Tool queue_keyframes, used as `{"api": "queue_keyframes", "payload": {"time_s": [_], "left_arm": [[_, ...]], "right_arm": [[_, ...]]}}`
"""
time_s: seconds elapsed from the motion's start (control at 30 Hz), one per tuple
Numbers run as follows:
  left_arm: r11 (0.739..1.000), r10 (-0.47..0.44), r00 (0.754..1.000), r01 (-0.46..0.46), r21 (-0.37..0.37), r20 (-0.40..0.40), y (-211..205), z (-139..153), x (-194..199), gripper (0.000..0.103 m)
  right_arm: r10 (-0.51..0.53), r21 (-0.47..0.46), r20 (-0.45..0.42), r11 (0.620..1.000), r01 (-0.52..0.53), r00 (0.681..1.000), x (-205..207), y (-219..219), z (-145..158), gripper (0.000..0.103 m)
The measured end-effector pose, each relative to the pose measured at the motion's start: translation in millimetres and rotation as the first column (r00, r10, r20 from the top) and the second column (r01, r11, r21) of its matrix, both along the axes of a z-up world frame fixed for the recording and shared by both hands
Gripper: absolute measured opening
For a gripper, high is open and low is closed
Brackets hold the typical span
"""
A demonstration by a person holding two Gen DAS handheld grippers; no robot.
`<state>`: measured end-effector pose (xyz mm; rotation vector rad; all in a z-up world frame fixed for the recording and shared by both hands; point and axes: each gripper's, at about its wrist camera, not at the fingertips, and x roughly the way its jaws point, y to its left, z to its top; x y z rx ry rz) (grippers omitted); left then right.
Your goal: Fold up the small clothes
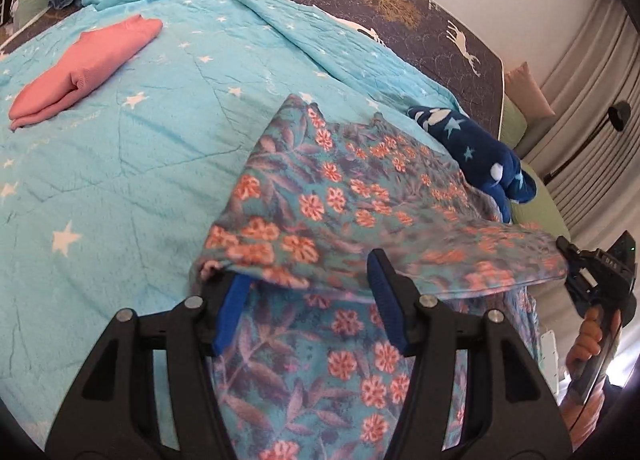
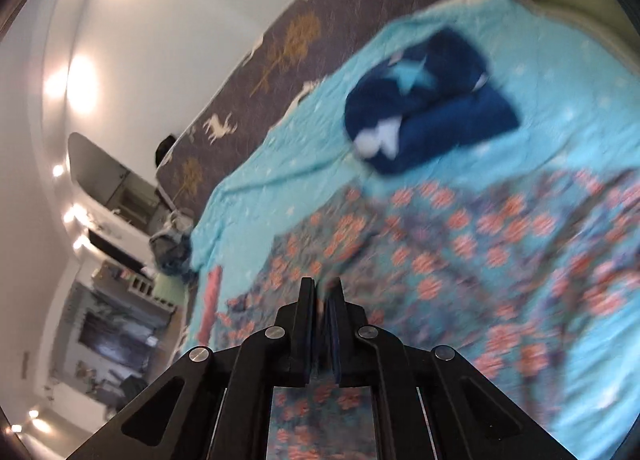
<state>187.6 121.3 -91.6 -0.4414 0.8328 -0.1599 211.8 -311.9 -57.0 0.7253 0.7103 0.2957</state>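
Far left on the blue star quilt (image 1: 132,164) lies a pink garment (image 1: 84,68), already folded. Mid-frame, the left gripper (image 1: 308,300) has jaws apart, the floral garment (image 1: 340,196) draped over them, not pinched. A navy star garment (image 1: 476,152) sits bunched beyond it, near the quilt's edge. At right, the right gripper (image 2: 322,300) is clamped on the floral garment's edge, lifting a flap over the lower layer. Step looks like mid-fold. Next move probably needs the flap carried across, laid flat, then released.
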Motion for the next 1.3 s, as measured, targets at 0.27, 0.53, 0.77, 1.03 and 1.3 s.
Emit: {"api": "queue_keyframes", "payload": {"time_s": [0.27,0.53,0.77,1.03,1.3], "left_arm": [[0.999,-0.013,1.000,0.013,-0.032,-0.012,12,4,-19,0.063],[0.998,-0.010,0.993,0.002,0.064,0.121,28,44,-15,0.071],[0.994,-0.051,0.999,0.052,0.091,-0.008,37,11,95,0.072],[0.997,-0.068,0.997,0.068,0.027,-0.031,18,5,127,0.009],[0.959,0.052,0.991,-0.084,0.272,0.123,41,25,85,0.010]], "right_arm": [[-0.048,-0.045,-0.160,0.998,0.041,0.986,-26,-38,-48,0.008],[0.023,-0.001,-0.137,1.000,-0.024,0.990,-20,-36,-49,0.037],[0.117,-0.034,-0.199,0.991,-0.126,0.973,24,-3,-63,0.047],[0.124,-0.112,-0.175,0.983,-0.145,0.977,42,13,-59,0.007],[0.175,-0.163,-0.111,0.968,-0.192,0.978,36,40,-50,0.007]]}}
